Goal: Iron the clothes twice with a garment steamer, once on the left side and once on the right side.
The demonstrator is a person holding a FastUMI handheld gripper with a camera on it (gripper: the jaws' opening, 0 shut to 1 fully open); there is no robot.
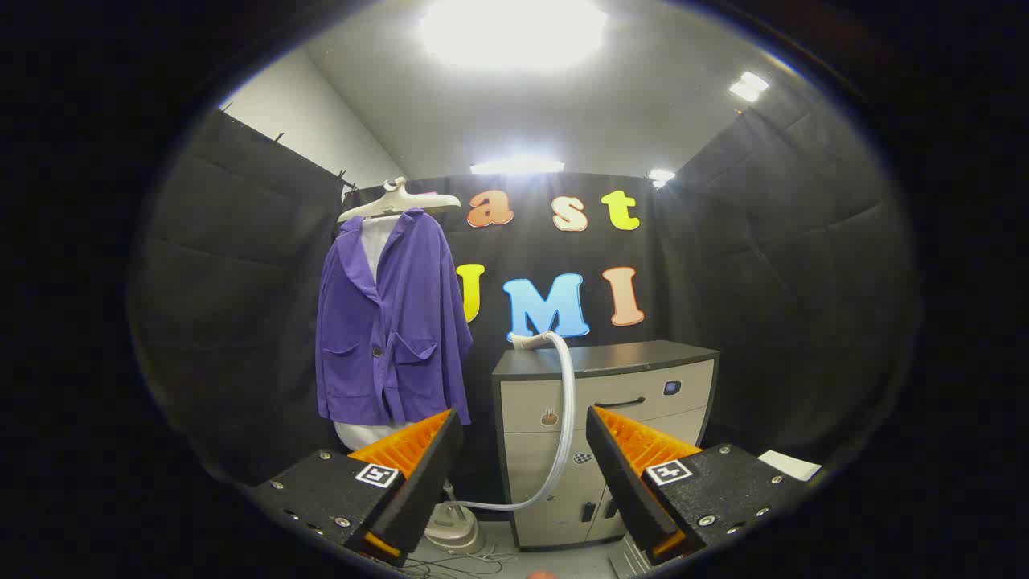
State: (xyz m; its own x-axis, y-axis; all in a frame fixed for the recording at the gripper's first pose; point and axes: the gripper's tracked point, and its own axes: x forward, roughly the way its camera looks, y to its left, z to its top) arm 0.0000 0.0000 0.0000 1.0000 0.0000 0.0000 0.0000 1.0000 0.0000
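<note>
Hand-held gripper (522, 450) spread wide, nothing between its fingers. Purple jacket (391, 322) hangs on a pale hanger (398, 201), beyond the left finger, against the booth wall. Steamer hose (563, 418) curves from the cabinet (643, 386) top down to the steamer base (454, 527) on the floor, between the fingers.

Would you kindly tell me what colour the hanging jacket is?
Purple jacket, clearest in the gripper view, beyond the open gripper.
</note>
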